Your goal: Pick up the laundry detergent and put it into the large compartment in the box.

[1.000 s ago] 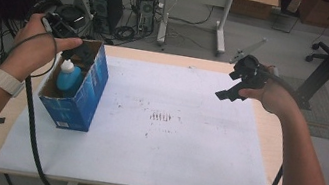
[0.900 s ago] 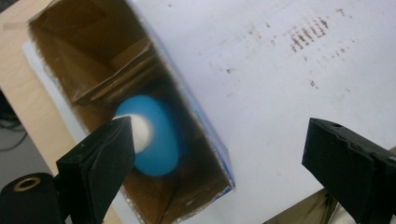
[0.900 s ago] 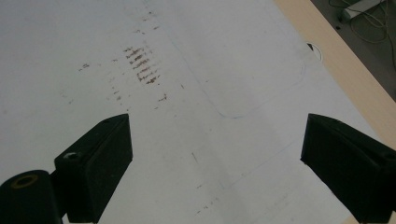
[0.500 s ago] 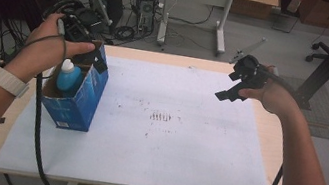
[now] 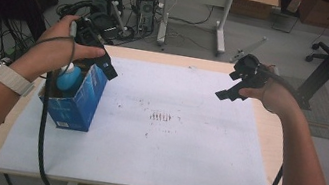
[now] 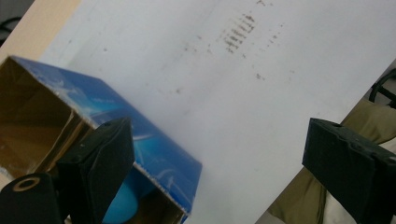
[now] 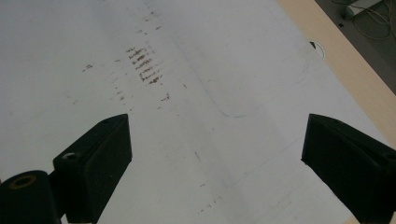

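Over the last second the left gripper (image 5: 106, 65) has travelled from the outer left side of the blue box (image 5: 81, 101) across its open top, and now hangs just past the box's upper right corner, toward the middle of the table (image 5: 197, 63). Its jaws stand wide apart with nothing between them, as the left gripper view shows plainly. The right gripper (image 5: 228, 89) has barely shifted; it hovers above the right part of the white sheet (image 5: 168, 149), also spread wide and empty.

That move probably means the left hand is lining up on the box or its contents, or else has just let go and is drawing clear; I cannot tell which.

The box stands upright near the left edge of the table, on the sheet's left margin. It is a blue printed carton with a plain brown inside, its top flaps open. A light blue bottle (image 5: 69, 78) sits in it, its rounded top rising level with the rim. Neither gripper touches box or bottle.
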Tool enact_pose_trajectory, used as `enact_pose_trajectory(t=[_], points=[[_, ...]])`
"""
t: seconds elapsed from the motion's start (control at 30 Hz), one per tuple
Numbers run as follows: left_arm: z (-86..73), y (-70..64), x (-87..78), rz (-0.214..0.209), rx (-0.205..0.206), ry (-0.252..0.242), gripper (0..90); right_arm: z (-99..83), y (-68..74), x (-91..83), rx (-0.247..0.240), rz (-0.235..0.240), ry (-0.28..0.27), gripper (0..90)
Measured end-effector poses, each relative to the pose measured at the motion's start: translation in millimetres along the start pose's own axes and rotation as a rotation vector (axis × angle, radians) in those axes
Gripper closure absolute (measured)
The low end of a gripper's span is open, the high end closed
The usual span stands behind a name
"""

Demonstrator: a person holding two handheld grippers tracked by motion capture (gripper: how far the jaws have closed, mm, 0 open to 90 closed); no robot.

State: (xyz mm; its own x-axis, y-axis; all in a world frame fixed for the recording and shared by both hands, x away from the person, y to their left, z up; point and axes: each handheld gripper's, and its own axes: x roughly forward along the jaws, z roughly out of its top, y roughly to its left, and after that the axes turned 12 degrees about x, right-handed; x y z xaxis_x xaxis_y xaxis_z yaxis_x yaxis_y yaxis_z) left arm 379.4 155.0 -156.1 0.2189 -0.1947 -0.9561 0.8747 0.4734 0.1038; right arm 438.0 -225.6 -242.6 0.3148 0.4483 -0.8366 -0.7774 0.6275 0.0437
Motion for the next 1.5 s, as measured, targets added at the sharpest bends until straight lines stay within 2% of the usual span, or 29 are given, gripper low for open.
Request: enact_pose_trajectory(t=[0.1, 0.33, 0.5, 0.77, 1.07, 1.5], points=[[3.8, -2.5, 2.0, -0.012, 0.03, -0.005, 9.4, -0.1, 0.2, 0.2, 0.0, 0.0, 0.003, 8.4], [10.6, -6.8, 6.5, -0.033, 0.067, 0.008, 9.7, -0.7, 0.2, 0.3, 0.005, 0.001, 0.005, 8.4], [15.4, -10.8, 9.9, -0.053, 0.115, 0.012, 9.7, -0.3, -0.1, 0.9, 0.007, 0.002, 0.005, 8.4], [24.1, -18.5, 15.9, -0.077, 0.198, -0.014, 9.7, 0.7, -0.4, 3.5, 0.006, 0.005, 0.009, 8.4], [30.7, -25.0, 21.5, -0.099, 0.247, -0.011, 9.7, 1.5, -0.8, 4.8, 0.007, 0.006, 0.012, 8.4], [38.5, -33.6, 29.1, -0.103, 0.314, -0.03, 9.7, 1.0, -2.1, 4.8, 0.01, 0.009, 0.012, 8.4]])
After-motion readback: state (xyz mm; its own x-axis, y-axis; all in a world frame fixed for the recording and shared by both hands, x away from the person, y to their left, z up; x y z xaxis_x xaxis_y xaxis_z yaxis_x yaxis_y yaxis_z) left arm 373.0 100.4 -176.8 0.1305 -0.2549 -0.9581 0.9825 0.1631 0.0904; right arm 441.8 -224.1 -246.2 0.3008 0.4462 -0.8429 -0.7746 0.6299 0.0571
